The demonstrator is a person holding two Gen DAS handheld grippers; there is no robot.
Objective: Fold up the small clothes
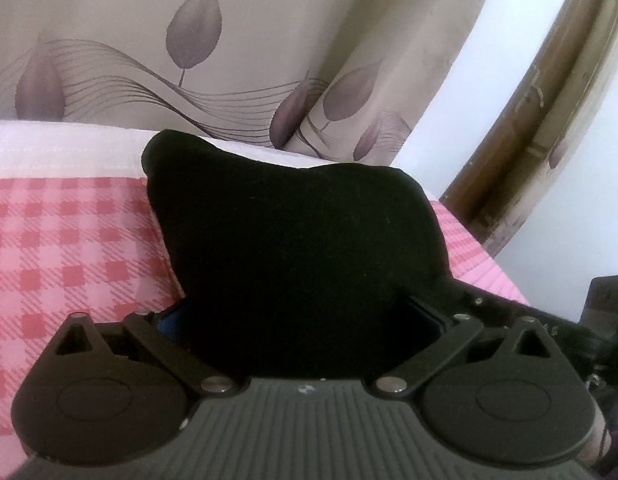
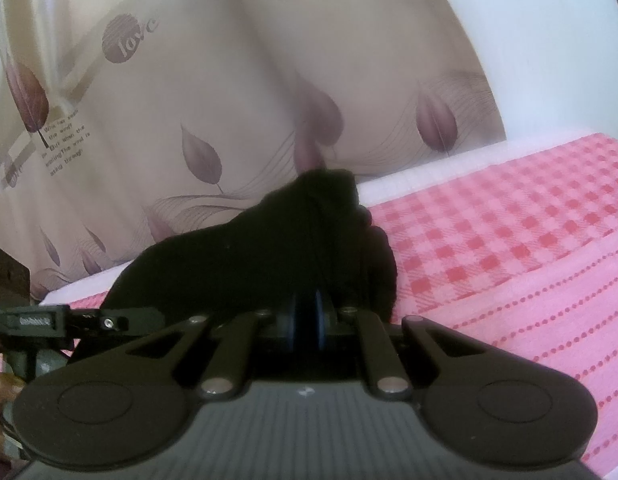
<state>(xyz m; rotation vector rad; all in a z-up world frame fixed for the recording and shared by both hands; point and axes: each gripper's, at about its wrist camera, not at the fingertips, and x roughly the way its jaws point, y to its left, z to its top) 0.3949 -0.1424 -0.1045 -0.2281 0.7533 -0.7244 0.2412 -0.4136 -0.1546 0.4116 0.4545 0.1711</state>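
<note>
Two grippers work one black garment (image 1: pixel 297 248) over the pink checked cloth (image 1: pixel 69 248). Right gripper (image 2: pixel 307 312): fingers pressed together, pinching a bunched ridge of the garment that rises just ahead of the tips. Left gripper (image 1: pixel 305 320): links stand wide, garment filling the gap between the fingers; pads hidden beneath it, so contact cannot be told. Garment hangs lifted between both tools, its far edge near the white strip (image 1: pixel 69 148). Recommended: keep the right pinch firm, confirm the left grip before moving, hold the edge taut and level, then lay it down squarely.
</note>
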